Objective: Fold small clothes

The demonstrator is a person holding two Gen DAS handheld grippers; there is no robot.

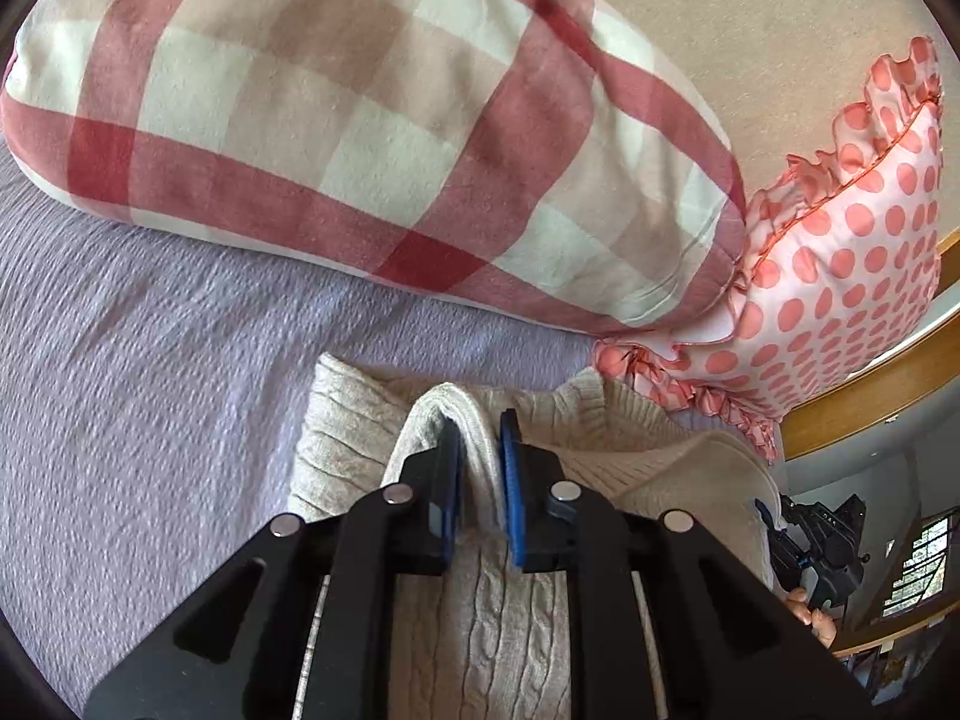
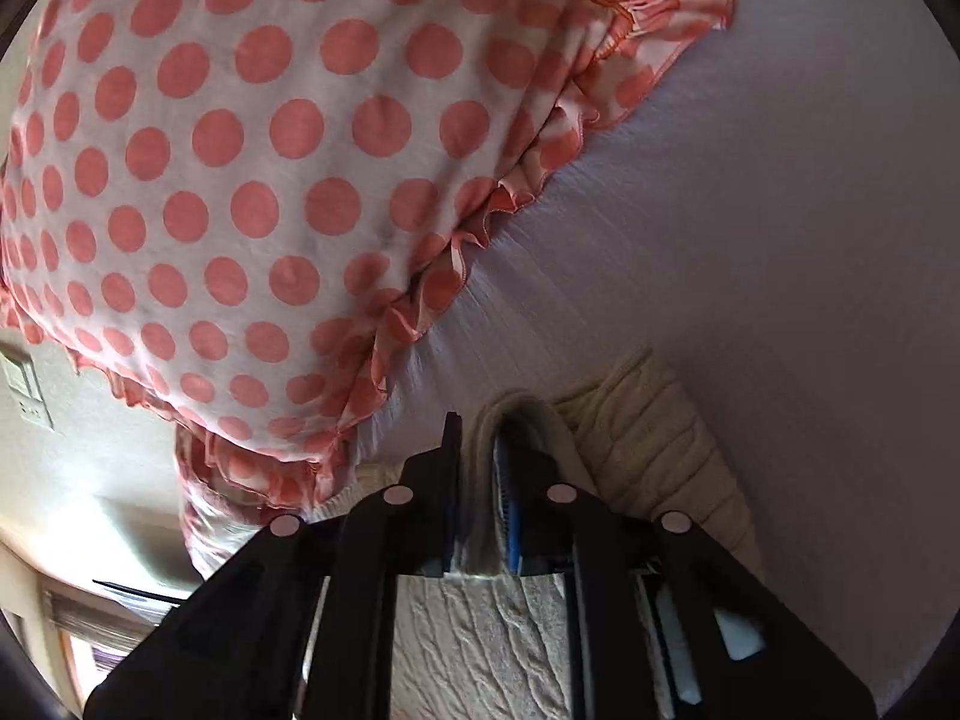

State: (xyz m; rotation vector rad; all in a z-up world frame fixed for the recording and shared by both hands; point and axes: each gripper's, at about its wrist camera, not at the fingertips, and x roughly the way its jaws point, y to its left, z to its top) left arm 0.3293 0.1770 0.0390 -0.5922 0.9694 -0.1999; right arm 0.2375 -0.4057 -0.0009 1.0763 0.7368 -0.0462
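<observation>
The left gripper (image 1: pixel 480 468) pinches a raised fold of the cream sweater (image 1: pixel 480 630). The right gripper (image 2: pixel 480 480) pinches another fold, so both can lift one edge together. The sweater lies on the purple bed (image 1: pixel 150 390), near the pillows (image 1: pixel 360 120).

Lavender textured bedspread (image 1: pixel 150 360) covers the bed. Red-and-white checked pillow (image 1: pixel 360 138) and pink polka-dot ruffled pillow (image 2: pixel 240 180) lean against beige wall (image 1: pixel 750 30). Wooden rail (image 1: pixel 870 390) at right; daylit window (image 1: pixel 918 564); wall switch (image 2: pixel 24 384).
</observation>
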